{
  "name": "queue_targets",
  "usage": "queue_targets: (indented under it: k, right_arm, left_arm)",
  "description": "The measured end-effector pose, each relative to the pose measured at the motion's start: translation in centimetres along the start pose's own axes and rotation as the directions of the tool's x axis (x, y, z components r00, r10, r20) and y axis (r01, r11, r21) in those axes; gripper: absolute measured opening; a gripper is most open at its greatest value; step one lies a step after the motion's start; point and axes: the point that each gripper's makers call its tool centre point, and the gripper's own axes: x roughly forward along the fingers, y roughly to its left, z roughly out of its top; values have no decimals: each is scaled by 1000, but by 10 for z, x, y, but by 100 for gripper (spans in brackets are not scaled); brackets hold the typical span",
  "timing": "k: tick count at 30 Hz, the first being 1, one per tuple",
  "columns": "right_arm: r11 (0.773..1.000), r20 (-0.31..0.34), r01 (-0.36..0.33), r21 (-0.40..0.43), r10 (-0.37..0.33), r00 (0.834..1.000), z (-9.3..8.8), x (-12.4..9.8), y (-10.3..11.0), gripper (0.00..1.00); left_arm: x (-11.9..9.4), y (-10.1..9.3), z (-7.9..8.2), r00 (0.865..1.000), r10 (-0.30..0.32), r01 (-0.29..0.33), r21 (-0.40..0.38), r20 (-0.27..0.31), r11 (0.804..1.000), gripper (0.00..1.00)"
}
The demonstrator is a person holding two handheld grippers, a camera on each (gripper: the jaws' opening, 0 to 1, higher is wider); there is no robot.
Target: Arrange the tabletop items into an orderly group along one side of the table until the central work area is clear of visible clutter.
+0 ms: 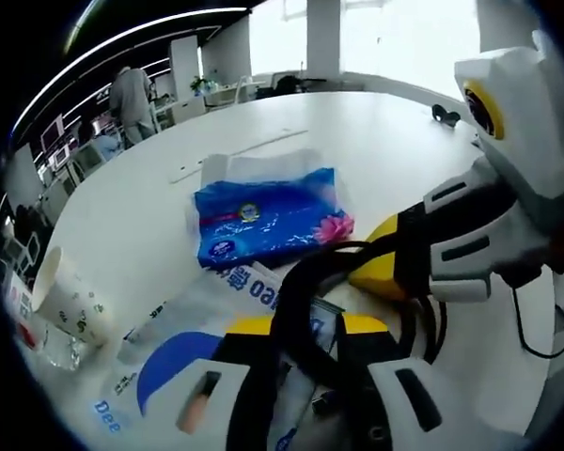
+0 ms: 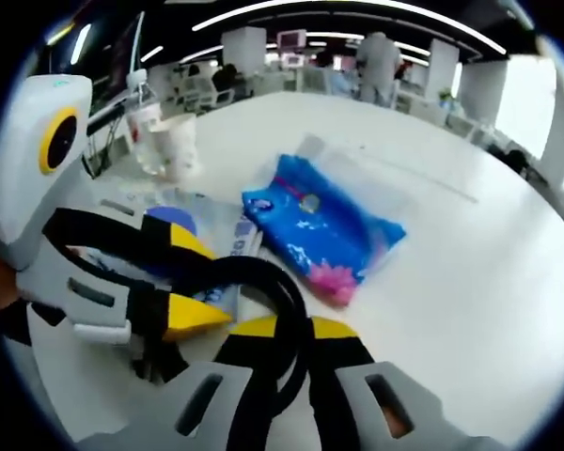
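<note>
We see a big white table [image 1: 376, 132]. On it lies a bright blue packet [image 1: 268, 218] with white marks, a small round badge and a pink flower in one corner. Under it is a see-through bag [image 1: 254, 167]. Near us is a white bag [image 1: 160, 362] with a big blue shape and blue letters. A paper cup [image 1: 64, 293] is white with tiny dark dots.

A thick black cable [image 1: 305, 305] loops over the bags.

The left gripper [image 1: 296, 329] is black and white with yellow tips. The right gripper [image 2: 287, 331] has the same colours, and its body shows a yellow ring.
</note>
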Motion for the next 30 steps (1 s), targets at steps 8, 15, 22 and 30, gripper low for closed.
queue_targets:
  k: [8,15,22,30]
  right_arm:
    - [996,8,-15,88,14,1000,-5,-13,2,3]
    - [997,34,-14,78,12,999,0,-26,6,3]
    - [996,56,-42,84,37,998,5,-43,16,3]
    - [991,56,-78,109,72,996,-8,-54,32,3]
  left_arm:
    - [-6,2,4,1000,17,-17,-67,4,998,12]
    - [-15,-4,6,1000,21,-21,-38,-6,999,10]
    - [-31,-8,5,1000,21,-21,-26,-4,999,9]
    - [-52,-20,-3,1000,19,-19,3,-11,1000,8]
